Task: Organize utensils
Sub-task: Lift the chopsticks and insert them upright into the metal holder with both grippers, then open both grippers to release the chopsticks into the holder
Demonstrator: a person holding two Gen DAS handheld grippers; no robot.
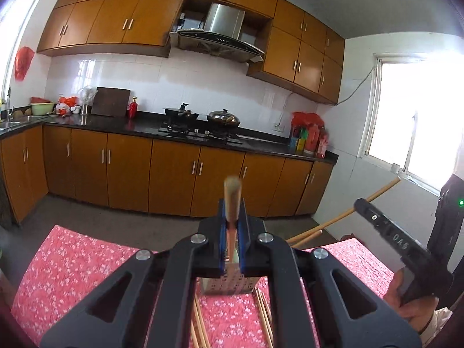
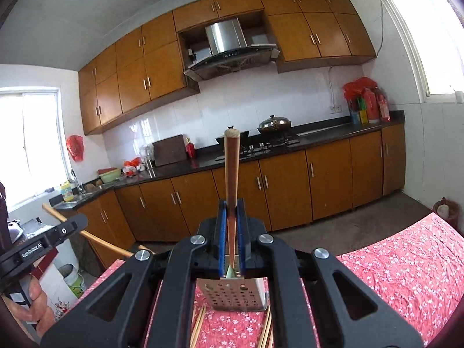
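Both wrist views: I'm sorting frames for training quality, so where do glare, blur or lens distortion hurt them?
Left wrist view: the window is blown out white, the chopstick tip in the left hand-held gripper is blurred, and the cabinets bow. Right wrist view: both windows glare, the chopstick in the right hand-held gripper is sharper, and the counter curves.

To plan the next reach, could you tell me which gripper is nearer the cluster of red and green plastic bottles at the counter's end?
Right. The right gripper sits on the side of the bottles; the left gripper is beside it, farther toward the sink.
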